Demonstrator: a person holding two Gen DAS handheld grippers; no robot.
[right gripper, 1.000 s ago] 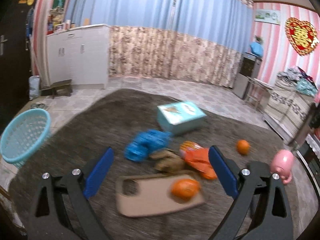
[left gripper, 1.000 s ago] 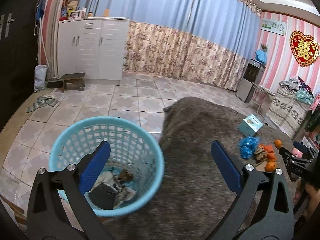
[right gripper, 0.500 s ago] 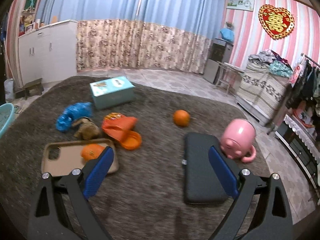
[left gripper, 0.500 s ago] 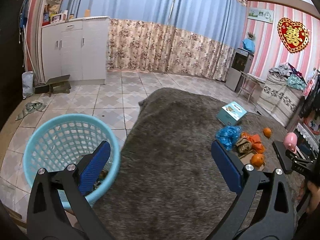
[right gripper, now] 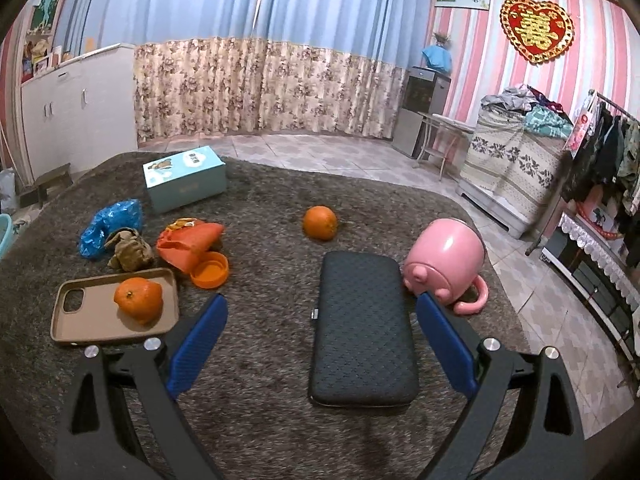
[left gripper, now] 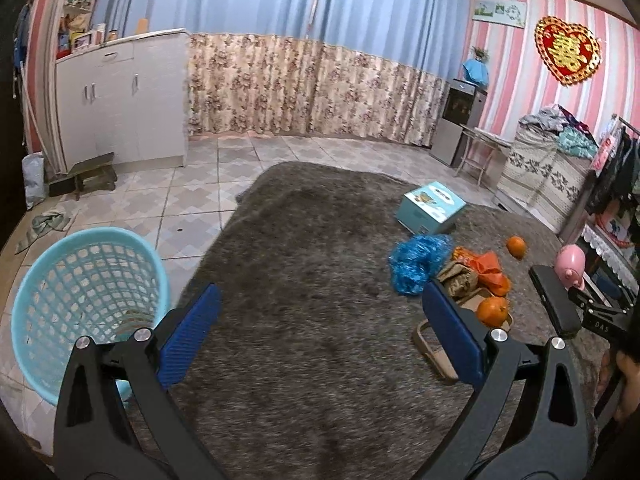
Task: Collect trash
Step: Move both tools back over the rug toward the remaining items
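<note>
Both claws gape wide and hold nothing: the left gripper (left gripper: 320, 336) hangs over the shaggy grey-brown rug (left gripper: 304, 280), the right gripper (right gripper: 320, 344) over the same rug with a black quilted rectangular case (right gripper: 362, 328) lying between its blue fingers. Left of that case sits the trash: a crumpled blue plastic bag (right gripper: 110, 227), a brown crumpled paper wad (right gripper: 130, 255) touching it, and an orange plastic wrapper (right gripper: 188, 243) beside an orange round lid (right gripper: 209, 275). The light-blue plastic mesh basket (left gripper: 86, 304) stands on the tiles at the rug's far left edge, well apart from the case.
</note>
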